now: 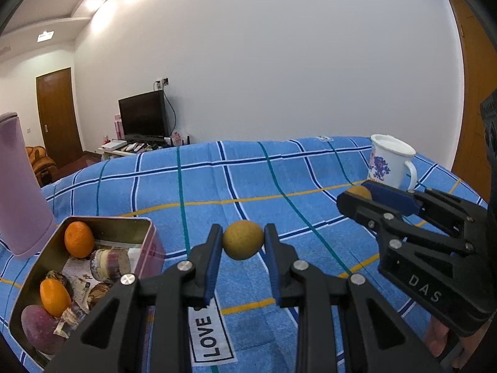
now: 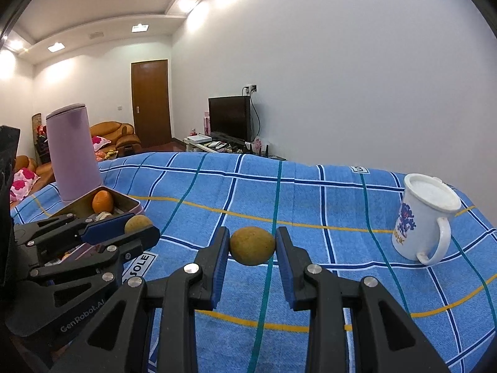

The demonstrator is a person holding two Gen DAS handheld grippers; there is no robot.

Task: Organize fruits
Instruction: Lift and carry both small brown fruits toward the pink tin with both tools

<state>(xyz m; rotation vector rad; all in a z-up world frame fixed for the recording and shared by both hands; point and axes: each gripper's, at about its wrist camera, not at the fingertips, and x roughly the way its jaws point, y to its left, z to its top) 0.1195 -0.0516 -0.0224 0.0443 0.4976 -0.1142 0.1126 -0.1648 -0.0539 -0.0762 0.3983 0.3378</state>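
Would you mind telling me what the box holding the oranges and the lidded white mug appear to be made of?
The box looks like thin sheet metal, probably a tin: its inner walls have a dull gold sheen, its rim is rolled, and its outside is pink. The mug looks like glazed ceramic or enamel, glossy white with a printed blue and purple motif; its lid is matte white, possibly plastic.
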